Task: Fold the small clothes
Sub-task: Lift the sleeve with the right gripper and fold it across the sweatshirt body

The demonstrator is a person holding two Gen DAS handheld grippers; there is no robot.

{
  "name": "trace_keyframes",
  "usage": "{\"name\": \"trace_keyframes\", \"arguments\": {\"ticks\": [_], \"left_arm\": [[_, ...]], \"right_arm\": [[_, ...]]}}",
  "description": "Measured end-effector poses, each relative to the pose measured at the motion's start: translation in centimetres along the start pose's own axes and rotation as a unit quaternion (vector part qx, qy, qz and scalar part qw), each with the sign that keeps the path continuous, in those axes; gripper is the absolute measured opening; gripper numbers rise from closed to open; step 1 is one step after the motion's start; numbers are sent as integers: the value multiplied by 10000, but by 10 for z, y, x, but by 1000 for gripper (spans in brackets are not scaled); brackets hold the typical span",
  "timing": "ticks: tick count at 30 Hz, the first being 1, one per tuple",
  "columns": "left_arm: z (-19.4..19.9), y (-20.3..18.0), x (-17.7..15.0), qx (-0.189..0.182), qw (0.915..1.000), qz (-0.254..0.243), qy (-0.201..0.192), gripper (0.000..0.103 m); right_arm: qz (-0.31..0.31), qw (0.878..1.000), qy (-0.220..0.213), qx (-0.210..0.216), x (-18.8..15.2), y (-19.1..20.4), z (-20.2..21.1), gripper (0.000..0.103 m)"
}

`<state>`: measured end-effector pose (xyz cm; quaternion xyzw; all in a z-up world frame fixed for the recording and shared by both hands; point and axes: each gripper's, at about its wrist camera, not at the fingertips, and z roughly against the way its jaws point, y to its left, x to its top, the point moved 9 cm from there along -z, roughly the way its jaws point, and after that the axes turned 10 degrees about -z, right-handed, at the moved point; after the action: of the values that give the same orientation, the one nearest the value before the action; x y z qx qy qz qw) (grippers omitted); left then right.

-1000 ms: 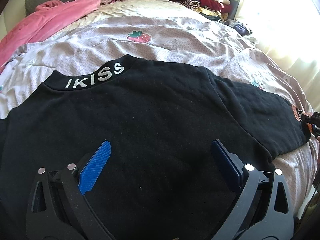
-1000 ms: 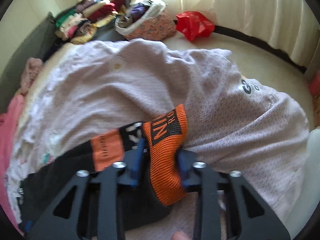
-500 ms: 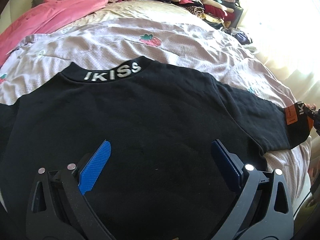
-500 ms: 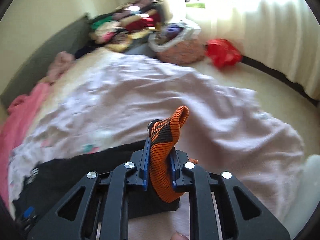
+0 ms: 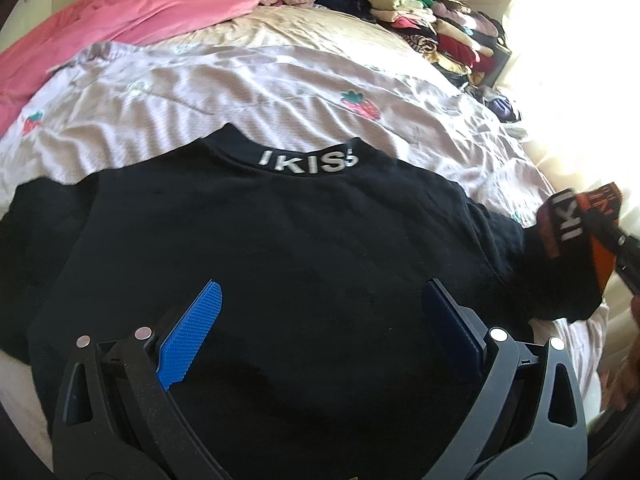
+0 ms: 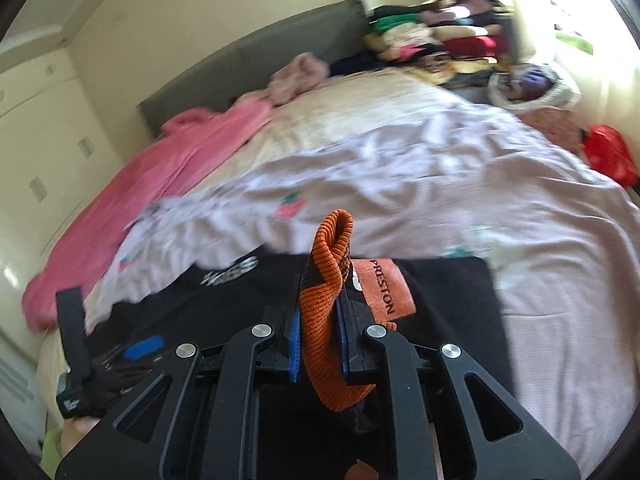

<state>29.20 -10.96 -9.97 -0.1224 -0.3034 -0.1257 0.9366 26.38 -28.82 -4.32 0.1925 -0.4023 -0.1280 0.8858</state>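
A black sweatshirt (image 5: 280, 248) with "IKISS" on its collar lies flat on the bed, back up. My left gripper (image 5: 320, 320) is open and empty, hovering over the shirt's lower body. My right gripper (image 6: 318, 320) is shut on the orange ribbed cuff (image 6: 328, 272) of the right sleeve, lifted and carried inward over the shirt. In the left wrist view the cuff (image 5: 576, 220) and the right gripper show at the right edge. The left gripper's blue pad (image 6: 142, 348) shows in the right wrist view.
The bed has a pale strawberry-print sheet (image 5: 240, 92). A pink garment (image 5: 132, 16) lies at the far left. Stacked folded clothes (image 5: 436, 36) sit at the far right corner. A red bag (image 6: 610, 156) and a basket (image 6: 532, 88) are beside the bed.
My right gripper has lifted the orange cuff and swung it inward over the shirt, folding the sleeve across. My left gripper stayed open and shifted slightly right over the body.
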Motion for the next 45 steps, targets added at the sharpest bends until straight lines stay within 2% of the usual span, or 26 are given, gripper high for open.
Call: {"name": "trace_keyframes", "arguments": {"ticks": [5,9,16,21,24,26,28,29,31,32,33,37,39,45], "left_arm": [[3,16,-7,-229,9993,290,-17,94],[1,19,-15,-577,9969,529,19,91],[-6,3,-22,-1071,9914,742,130,80],[-13,-16,-24,-1412,9861,840,243,69],[-18,-27,-27,-1584,9831,852,335,64],[-24,-31,-29,-1547,9833,870,402,63],[-27,-37,-28,-1497,9843,857,388,56],[-29,-40,-27,-1493,9844,847,392,46],[-34,-46,-25,-1390,9864,779,413,32],[-36,-48,-24,-1372,9869,750,407,17],[-39,-51,-24,-1362,9870,730,437,12],[-32,-50,-16,-1367,9882,612,313,7],[-20,-43,-10,-1250,9910,446,163,7],[27,1,15,-943,9938,476,-359,6]], "right_arm": [[403,9982,270,347,-24,44,-19,13],[602,9960,437,487,-39,65,-34,14],[552,9945,726,509,-54,64,-57,18],[421,9955,622,583,-47,57,-49,20],[375,9970,552,397,-42,47,-47,22],[313,9974,559,320,-41,41,-47,23],[226,9979,581,186,-40,32,-48,23],[218,9980,577,135,-39,29,-48,23],[184,9983,546,-2,-37,22,-47,24],[171,9984,543,-34,-36,19,-47,24],[140,9984,538,-71,-35,16,-46,24],[119,9987,446,-205,-29,5,-40,24],[77,9990,373,-254,-25,-1,-36,24],[-143,9990,188,-389,-12,-23,-25,24]]}}
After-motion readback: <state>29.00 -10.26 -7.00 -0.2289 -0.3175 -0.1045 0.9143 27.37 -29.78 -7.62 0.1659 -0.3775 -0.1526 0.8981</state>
